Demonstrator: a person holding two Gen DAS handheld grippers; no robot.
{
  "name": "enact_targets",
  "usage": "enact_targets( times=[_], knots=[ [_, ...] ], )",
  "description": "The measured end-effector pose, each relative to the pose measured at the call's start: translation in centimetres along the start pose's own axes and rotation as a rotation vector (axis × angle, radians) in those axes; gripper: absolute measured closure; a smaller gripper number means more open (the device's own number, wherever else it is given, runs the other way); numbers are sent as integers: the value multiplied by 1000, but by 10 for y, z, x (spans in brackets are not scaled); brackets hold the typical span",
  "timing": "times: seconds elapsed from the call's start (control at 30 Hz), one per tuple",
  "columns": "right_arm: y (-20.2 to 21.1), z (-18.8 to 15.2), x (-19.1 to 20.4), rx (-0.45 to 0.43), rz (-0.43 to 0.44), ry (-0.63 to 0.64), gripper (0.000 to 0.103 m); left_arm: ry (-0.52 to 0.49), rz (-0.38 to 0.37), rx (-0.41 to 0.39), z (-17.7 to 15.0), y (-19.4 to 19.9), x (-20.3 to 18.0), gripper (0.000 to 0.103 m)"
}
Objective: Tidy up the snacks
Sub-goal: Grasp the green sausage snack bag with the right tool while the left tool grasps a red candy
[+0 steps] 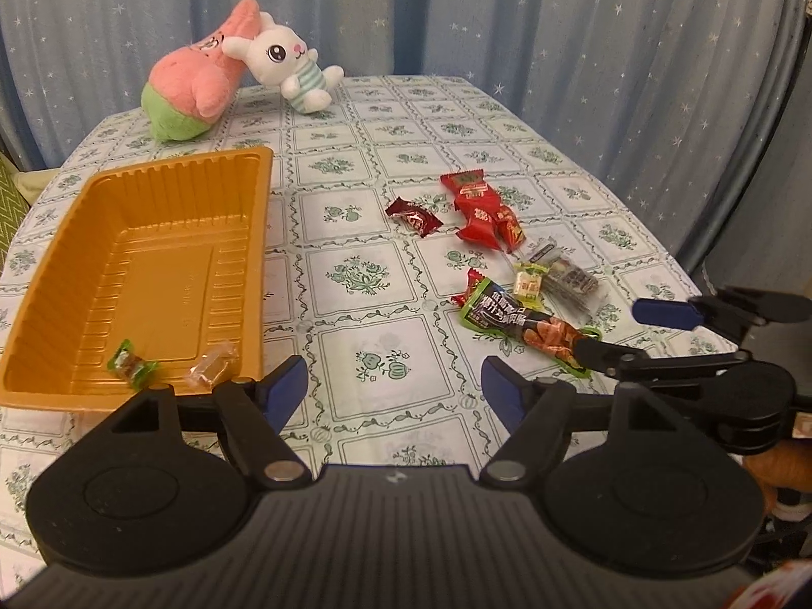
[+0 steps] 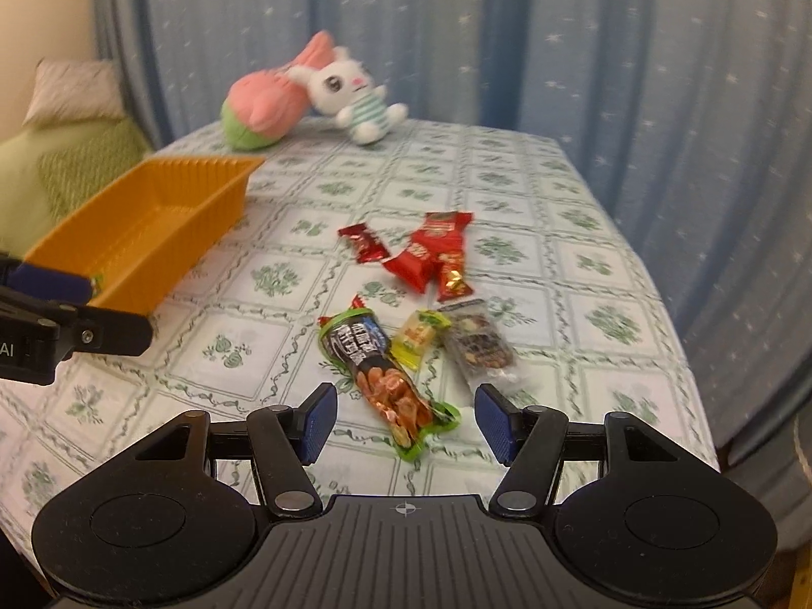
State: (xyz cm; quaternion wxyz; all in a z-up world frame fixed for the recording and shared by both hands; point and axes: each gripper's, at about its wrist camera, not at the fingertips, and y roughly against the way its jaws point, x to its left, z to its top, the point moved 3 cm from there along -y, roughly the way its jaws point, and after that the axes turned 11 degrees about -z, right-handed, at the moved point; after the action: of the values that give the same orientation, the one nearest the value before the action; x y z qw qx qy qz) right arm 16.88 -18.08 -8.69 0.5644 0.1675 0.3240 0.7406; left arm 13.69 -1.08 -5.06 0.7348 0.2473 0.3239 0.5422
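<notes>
An orange tray (image 1: 152, 177) lies at the table's left, holding a green-wrapped candy (image 1: 133, 363) and a clear-wrapped candy (image 1: 210, 368). My left gripper (image 1: 393, 391) is open over bare cloth by the tray's near right corner, with nothing between its fingers. To the right lie a long green snack pack (image 2: 380, 375), a small yellow pack (image 2: 418, 337), a dark clear pack (image 2: 477, 342), red packs (image 2: 436, 254) and a dark red bar (image 2: 365, 243). My right gripper (image 2: 406, 421) is open, its fingers on either side of the green pack's near end without touching it.
A pink plush (image 1: 203, 76) and a white rabbit plush (image 1: 289, 66) sit at the table's far edge. A blue starred curtain (image 1: 558, 25) hangs behind and to the right. Left of the table is a green bed with a pillow (image 2: 76, 91). The table's right edge is near the snacks.
</notes>
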Motion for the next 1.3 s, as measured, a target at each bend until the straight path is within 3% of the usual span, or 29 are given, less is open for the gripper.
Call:
enact_targets(
  times=[0.3,0.4,0.47,0.63,0.87,1.17,1.3],
  knots=[
    [-49,3,13,14,55,155,43,21,-13,26,-2,-25,8,29],
    [-64,3,18,35,70,185,51,30,-16,33,-5,-30,10,29],
    [-68,2,19,60,76,178,66,29,-18,36,-6,-31,10,29],
    [-58,-2,21,80,100,106,73,43,-19,43,-10,-35,13,29],
    [-33,-16,23,124,136,-54,73,50,-21,42,-14,-32,15,29],
    [-30,-25,40,61,75,76,73,59,-16,33,-14,-29,17,29],
    [-28,-26,37,52,51,53,73,59,-20,32,-14,-29,16,29]
  ],
)
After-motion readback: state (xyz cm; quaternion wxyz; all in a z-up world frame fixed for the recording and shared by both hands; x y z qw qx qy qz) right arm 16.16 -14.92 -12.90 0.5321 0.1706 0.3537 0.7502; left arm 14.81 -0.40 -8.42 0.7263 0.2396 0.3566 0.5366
